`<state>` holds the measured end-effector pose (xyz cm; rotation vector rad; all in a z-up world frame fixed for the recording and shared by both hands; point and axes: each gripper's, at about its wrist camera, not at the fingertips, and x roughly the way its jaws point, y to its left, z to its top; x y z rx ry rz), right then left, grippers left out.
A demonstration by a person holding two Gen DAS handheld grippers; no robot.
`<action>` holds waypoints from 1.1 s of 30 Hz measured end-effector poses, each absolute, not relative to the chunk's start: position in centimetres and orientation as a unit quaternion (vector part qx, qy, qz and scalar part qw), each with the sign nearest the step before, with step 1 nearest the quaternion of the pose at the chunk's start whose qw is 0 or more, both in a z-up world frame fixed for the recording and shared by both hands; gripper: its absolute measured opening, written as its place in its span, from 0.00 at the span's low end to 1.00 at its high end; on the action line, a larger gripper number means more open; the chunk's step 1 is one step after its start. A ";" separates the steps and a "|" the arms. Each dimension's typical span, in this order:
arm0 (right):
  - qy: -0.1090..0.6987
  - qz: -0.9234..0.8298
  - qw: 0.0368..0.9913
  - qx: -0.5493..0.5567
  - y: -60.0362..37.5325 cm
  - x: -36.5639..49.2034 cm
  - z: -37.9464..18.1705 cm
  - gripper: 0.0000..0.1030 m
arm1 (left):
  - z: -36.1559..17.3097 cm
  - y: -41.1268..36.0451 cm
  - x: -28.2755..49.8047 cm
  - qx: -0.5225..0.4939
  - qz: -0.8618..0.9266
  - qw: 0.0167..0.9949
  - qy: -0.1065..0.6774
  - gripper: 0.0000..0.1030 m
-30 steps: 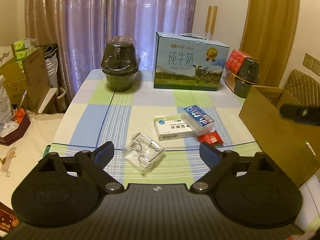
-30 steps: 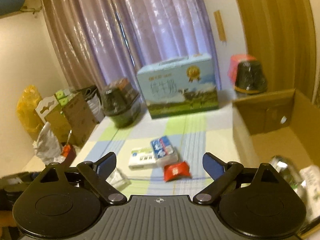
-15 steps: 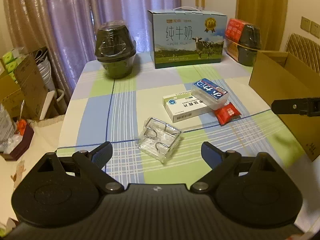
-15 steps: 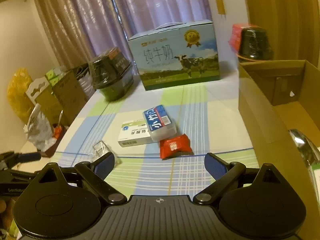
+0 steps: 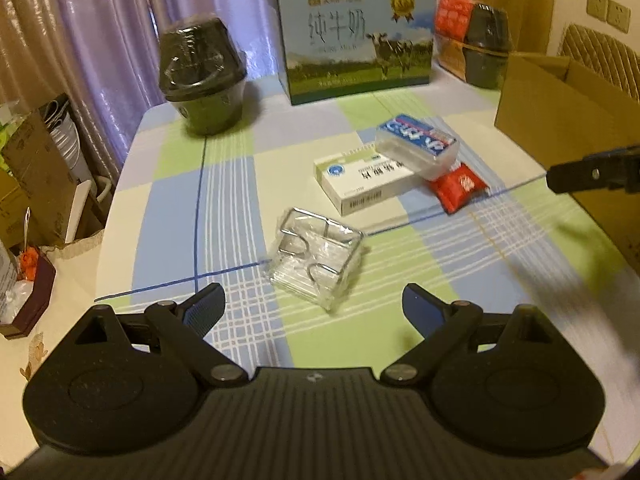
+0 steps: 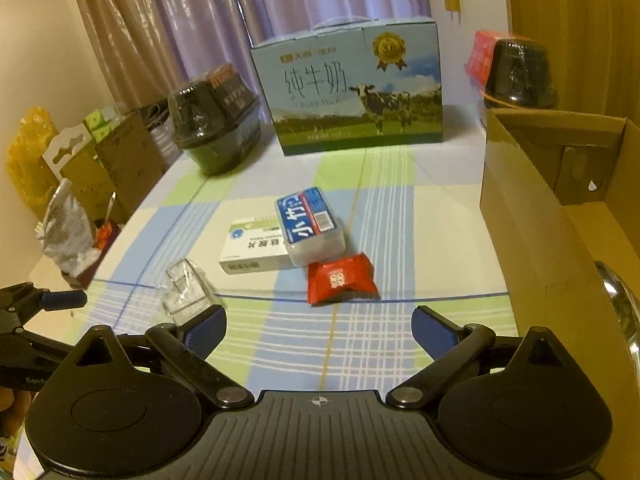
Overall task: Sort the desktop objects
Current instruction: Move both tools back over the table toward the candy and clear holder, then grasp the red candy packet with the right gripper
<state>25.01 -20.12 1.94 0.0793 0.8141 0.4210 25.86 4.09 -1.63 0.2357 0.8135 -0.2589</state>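
Milk carton (image 6: 352,88) at the back of the worktop (image 5: 224,208) reads "纯牛奶 / PURE MILK" with a cow. Clear tub with blue label (image 6: 310,224), big white characters, lies partly on a white medicine box (image 6: 256,246); its print is too blurry for me. Red packet (image 6: 340,282) just beside them. My left gripper (image 5: 312,308): jaws wide apart, holding nothing, clear plastic tray (image 5: 316,256) just ahead. Right gripper (image 6: 318,326): jaws spread too, nothing between them, cardboard box (image 6: 532,216) on its right.

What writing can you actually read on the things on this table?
"纯牛奶" and "PURE MILK": milk carton.
"小竹": blue-labelled plastic box, partly legible.
White medicine box: print too blurred.
Red packet: white mark, unreadable.
Dark wrapped pot: lettering too blurred.
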 end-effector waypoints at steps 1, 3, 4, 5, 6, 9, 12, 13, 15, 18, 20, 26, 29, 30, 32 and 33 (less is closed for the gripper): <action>0.395 0.204 0.895 0.036 -20.1 25.1 1.8 0.94 | -1.8 3.9 25.9 0.119 -0.128 0.902 0.394 0.90; 0.400 0.207 0.892 0.027 -19.8 25.4 1.6 0.94 | -1.9 3.7 26.0 0.120 -0.132 0.901 0.396 0.90; 0.402 0.208 0.891 0.021 -19.7 25.4 1.4 0.94 | -2.1 3.6 26.1 0.120 -0.132 0.900 0.398 0.90; 0.402 0.209 0.891 0.016 -19.6 25.5 1.3 0.94 | -2.2 3.6 26.2 0.116 -0.132 0.900 0.400 0.90; 0.402 0.210 0.891 0.011 -19.4 25.6 1.2 0.94 | -2.3 3.7 26.3 0.110 -0.130 0.900 0.402 0.90; 0.403 0.209 0.891 0.001 -19.3 26.1 0.9 0.94 | -2.7 3.8 26.9 0.092 -0.121 0.897 0.416 0.90; 0.408 0.205 0.890 -0.001 -19.4 27.0 0.3 0.94 | -3.0 3.8 27.2 0.089 -0.111 0.896 0.421 0.90; 0.410 0.205 0.889 -0.003 -19.5 27.3 0.0 0.94 | -3.1 3.8 27.3 0.088 -0.109 0.896 0.422 0.90; 0.416 0.204 0.886 -0.010 -19.5 27.8 -0.6 0.94 | -3.2 3.7 27.4 0.089 -0.105 0.895 0.423 0.90; 0.423 0.201 0.883 -0.023 -19.4 28.7 -1.6 0.94 | -3.3 3.6 27.7 0.087 -0.101 0.896 0.425 0.90; 0.426 0.202 0.882 -0.025 -19.2 29.2 -2.2 0.94 | -3.4 3.5 27.9 0.086 -0.092 0.895 0.427 0.90; 0.416 0.211 0.884 -0.031 -18.2 30.5 -3.3 0.94 | -3.6 3.4 28.8 0.071 -0.080 0.897 0.430 0.90; 0.402 0.218 0.888 -0.049 -17.4 31.0 -3.7 0.94 | -3.7 3.4 29.1 0.068 -0.076 0.897 0.430 0.90; 0.401 0.218 0.889 -0.051 -17.2 31.3 -3.9 0.94 | -3.8 3.4 29.2 0.067 -0.075 0.897 0.430 0.90; 0.397 0.217 0.890 -0.048 -16.9 31.8 -4.2 0.94 | -3.9 3.4 29.4 0.063 -0.071 0.897 0.432 0.90; 0.396 0.216 0.891 -0.048 -16.8 32.0 -4.4 0.94 | -3.9 3.4 29.5 0.061 -0.069 0.897 0.432 0.90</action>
